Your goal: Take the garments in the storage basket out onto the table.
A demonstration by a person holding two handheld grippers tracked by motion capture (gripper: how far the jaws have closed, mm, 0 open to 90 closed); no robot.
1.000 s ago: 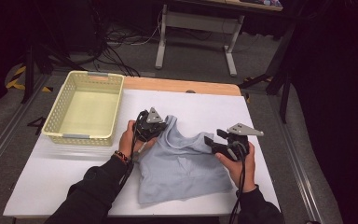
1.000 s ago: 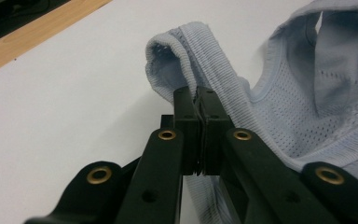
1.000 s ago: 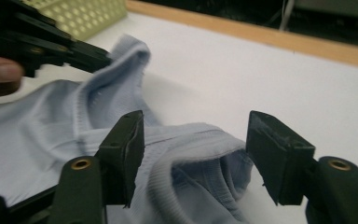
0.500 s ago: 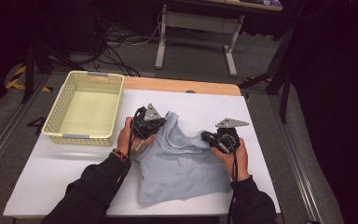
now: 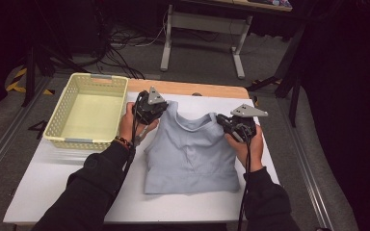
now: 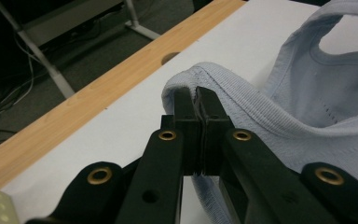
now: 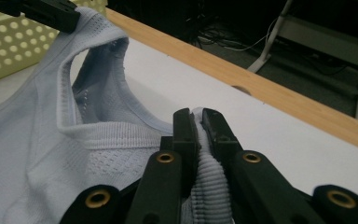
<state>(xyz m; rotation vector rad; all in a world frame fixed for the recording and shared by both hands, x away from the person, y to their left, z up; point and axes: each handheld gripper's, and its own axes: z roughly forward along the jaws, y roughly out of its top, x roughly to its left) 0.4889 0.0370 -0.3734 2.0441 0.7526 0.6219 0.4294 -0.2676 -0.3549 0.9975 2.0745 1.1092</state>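
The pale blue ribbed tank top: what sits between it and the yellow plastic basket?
In the high view, the left gripper gripping the tank top strap, beside the basket.

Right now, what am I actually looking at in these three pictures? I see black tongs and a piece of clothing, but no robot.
There is no robot arm here: a person holds a hand tool with two black jaws in each hand. The high view looks down on the white table from above the person. The other two pictures come from small cameras riding on each tool, looking along its jaws. On the table lie a pale blue tank top and an empty yellow basket. The left gripper is shut on one shoulder strap. The right gripper has just closed on the other strap, with the ribbed cloth between its jaws.
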